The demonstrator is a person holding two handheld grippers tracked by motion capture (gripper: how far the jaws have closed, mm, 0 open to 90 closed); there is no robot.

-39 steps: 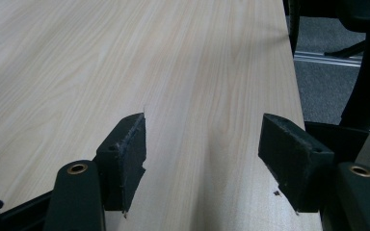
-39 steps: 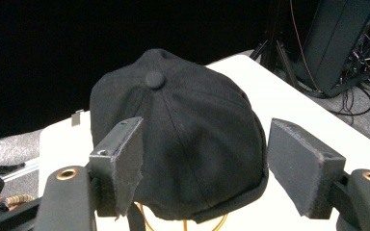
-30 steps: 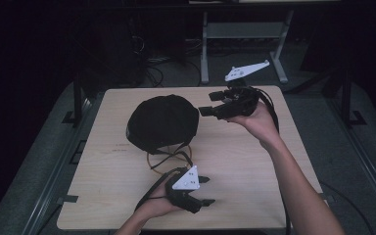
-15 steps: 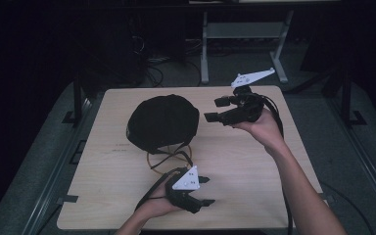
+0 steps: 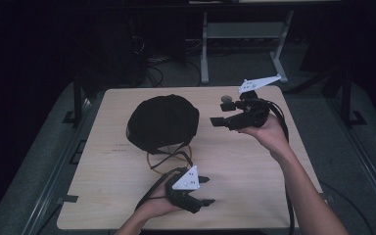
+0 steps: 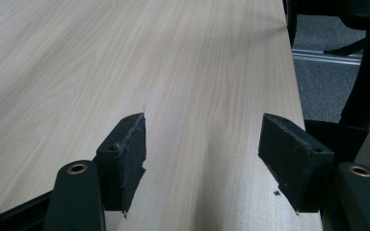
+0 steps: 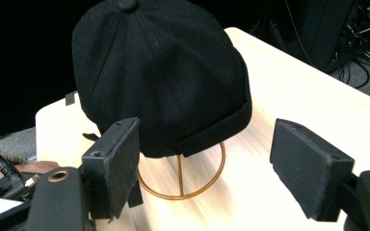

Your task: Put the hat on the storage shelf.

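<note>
Apparently, the right gripper, jaws spread and empty, was lining up on the black brimless fabric cap atop its gold wire stand, needing closer approach, while the left gripper idled, likewise agape.

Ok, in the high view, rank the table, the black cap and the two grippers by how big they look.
1. Table, by far the largest.
2. Black cap, on its wire stand.
3. Right gripper and left gripper: these look about alike, and the left one sits nearer the camera, so I won't rank them.
</note>
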